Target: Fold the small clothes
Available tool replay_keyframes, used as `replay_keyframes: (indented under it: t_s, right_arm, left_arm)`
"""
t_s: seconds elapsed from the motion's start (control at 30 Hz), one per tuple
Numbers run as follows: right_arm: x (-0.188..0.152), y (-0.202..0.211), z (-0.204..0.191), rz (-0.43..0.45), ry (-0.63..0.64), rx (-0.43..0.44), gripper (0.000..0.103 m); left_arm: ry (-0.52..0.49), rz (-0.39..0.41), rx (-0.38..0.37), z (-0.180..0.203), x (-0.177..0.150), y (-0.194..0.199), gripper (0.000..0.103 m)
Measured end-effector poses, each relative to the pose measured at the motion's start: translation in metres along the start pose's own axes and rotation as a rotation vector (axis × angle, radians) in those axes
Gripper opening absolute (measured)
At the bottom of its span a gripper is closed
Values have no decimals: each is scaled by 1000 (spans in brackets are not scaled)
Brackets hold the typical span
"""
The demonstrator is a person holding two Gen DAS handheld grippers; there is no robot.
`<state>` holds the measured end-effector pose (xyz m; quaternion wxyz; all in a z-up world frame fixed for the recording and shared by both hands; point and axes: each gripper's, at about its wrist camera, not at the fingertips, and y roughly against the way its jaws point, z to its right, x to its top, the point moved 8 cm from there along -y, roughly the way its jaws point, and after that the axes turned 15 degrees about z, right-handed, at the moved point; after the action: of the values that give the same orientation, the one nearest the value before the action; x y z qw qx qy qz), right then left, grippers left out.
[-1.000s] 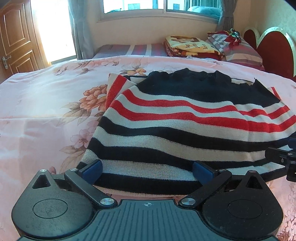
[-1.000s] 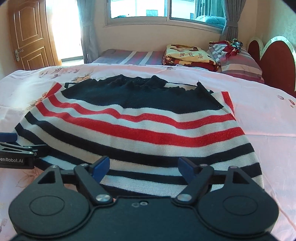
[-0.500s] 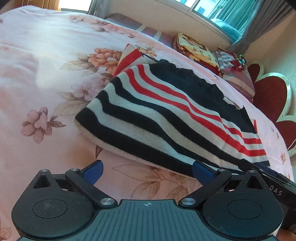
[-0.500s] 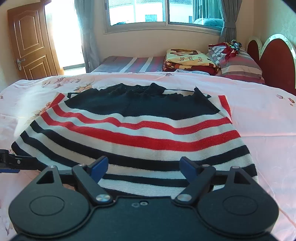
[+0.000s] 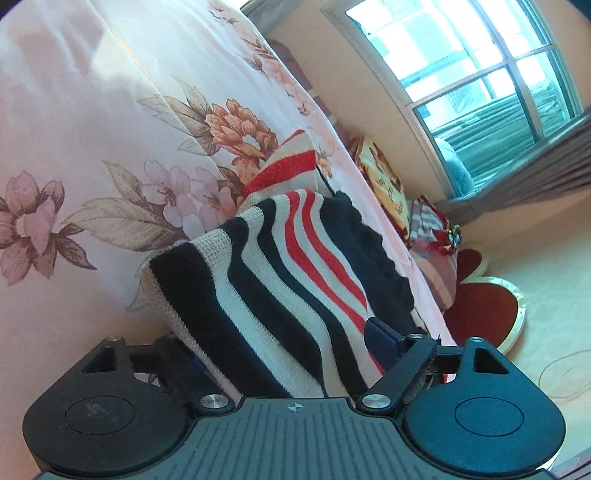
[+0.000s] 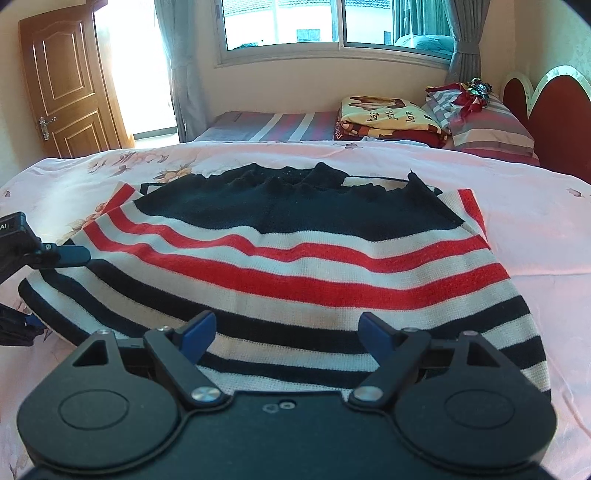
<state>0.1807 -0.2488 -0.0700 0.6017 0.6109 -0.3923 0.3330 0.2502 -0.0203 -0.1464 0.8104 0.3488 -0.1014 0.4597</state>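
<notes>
The striped knit sweater (image 6: 295,266) is lying flat in the middle of the bed (image 6: 535,229), its black lace-edged neckline toward the far side and its hem toward the near edge, spread out so that a fold can probably be taken from one side. The left hand-held gripper (image 5: 288,347) is sitting rolled onto its side at the sweater's left hem corner, and its jaws have just been closing with the knit edge between them; one finger is riding on top of the fabric and the other is going underneath, but whether the pads are pressing yet I cannot tell. That sideways turn is likely there to slip a finger under the cloth. The right hand-held gripper (image 6: 284,332) is hovering over the near hem with its jaws spread wide and nothing between them, apparently waiting or getting ready to hold the hem down.

The left wrist view is showing the raised hem corner and the pink floral bedsheet (image 5: 92,147) close up, which the right view barely catches. The right wrist view is giving the whole garment's outline, the left gripper's finger at the far left, the folded blankets (image 6: 388,118), the pillow (image 6: 487,125), the window (image 6: 332,26) and the wooden door (image 6: 62,85)
</notes>
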Motion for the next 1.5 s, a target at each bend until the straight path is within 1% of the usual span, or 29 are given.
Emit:
replay_keyframes:
  t_s: [0.03, 0.07, 0.1, 0.13, 0.17, 0.23, 0.3, 0.37, 0.4, 0.43, 0.47, 0.57, 0.63, 0.77, 0.8, 0.83, 0.87, 0.93, 0.97, 1.07, 1.13, 1.17, 1.23, 1.27, 1.3, 1.37, 1.4, 1.47, 1.5]
  right_arm:
    - [1, -3, 1, 2, -1, -2, 83]
    - [3, -5, 1, 4, 0, -3, 83]
    - [5, -9, 1, 8, 4, -5, 83]
    - [7, -11, 1, 13, 8, -7, 82]
    - [11, -15, 1, 21, 14, -12, 82]
    - [18, -23, 2, 35, 24, -26, 82]
    - [24, -32, 0, 42, 22, -25, 80]
    - [20, -41, -1, 31, 40, -50, 80]
    - [12, -49, -2, 0, 65, -63, 80]
    - [5, -52, -3, 7, 88, -68, 81]
    - [3, -51, -3, 24, 94, -73, 81]
    - [2, -50, -2, 31, 93, -65, 82]
    - [2, -49, -1, 30, 93, -60, 82]
    - [6, -48, -1, 25, 75, -52, 83]
    - [8, -47, 1, 29, 62, -46, 83]
    - [11, -44, 4, 43, 37, -38, 80]
    - [15, -39, 7, 63, 4, -33, 79]
    - [23, -26, 19, 102, -50, -44, 79]
    - [27, -19, 28, 118, -65, -58, 79]
    - [30, -3, 60, 123, -110, -104, 79]
    - [28, 8, 84, 114, -177, -112, 79]
    - [27, 14, 96, 112, -209, -116, 79]
    - [25, 25, 114, 114, -252, -128, 80]
    - [24, 29, 121, 114, -272, -125, 81]
    - [22, 32, 126, 114, -297, -123, 81]
    - [20, 34, 132, 109, -362, -100, 83]
    - [21, 34, 132, 107, -391, -82, 83]
    - [24, 30, 126, 101, -429, -38, 86]
    - [26, 27, 121, 99, -432, -23, 86]
  left_arm:
    - [-4, 7, 0, 1, 1, -2, 80]
    - [-14, 15, 2, 3, 0, -5, 77]
    - [-33, 24, 11, 4, 0, -6, 64]
    - [-42, 27, 20, 3, -1, -9, 55]
    - [-29, 25, 20, 0, -1, -11, 47]
    - [-5, 24, 14, -2, -1, -13, 45]
    - [-35, 31, 12, 3, -2, -14, 45]
    - [-54, 34, 6, 6, -1, -13, 39]
    - [-66, 39, 1, 10, -1, -13, 39]
    - [-90, 47, -4, 14, 0, -12, 39]
    - [-120, 51, -12, 19, 1, -11, 35]
    - [-185, 65, -52, 37, 5, -7, 35]
    - [-218, 68, -92, 46, 9, 2, 35]
    - [-302, 60, -197, 85, 4, 6, 35]
    - [-321, 52, -218, 96, 4, 4, 34]
    - [-338, 43, -236, 107, 2, 1, 28]
    - [-364, 31, -256, 119, -1, -3, 25]
    - [-442, 12, -308, 146, -15, -7, 25]
    - [-475, -11, -337, 159, -26, -11, 25]
    - [-544, -125, -393, 184, -69, -25, 25]
    - [-578, -218, -402, 186, -99, -30, 24]
    - [-595, -247, -396, 185, -108, -31, 24]
    - [-599, -295, -398, 182, -118, -27, 24]
    - [-599, -337, -398, 180, -122, -23, 24]
    - [-630, -369, -391, 178, -128, -19, 25]
    - [-720, -353, -376, 175, -130, -4, 25]
    - [-735, -347, -373, 174, -128, 4, 25]
    - [-708, -312, -370, 175, -112, 19, 25]
    - [-687, -283, -368, 176, -98, 26, 25]
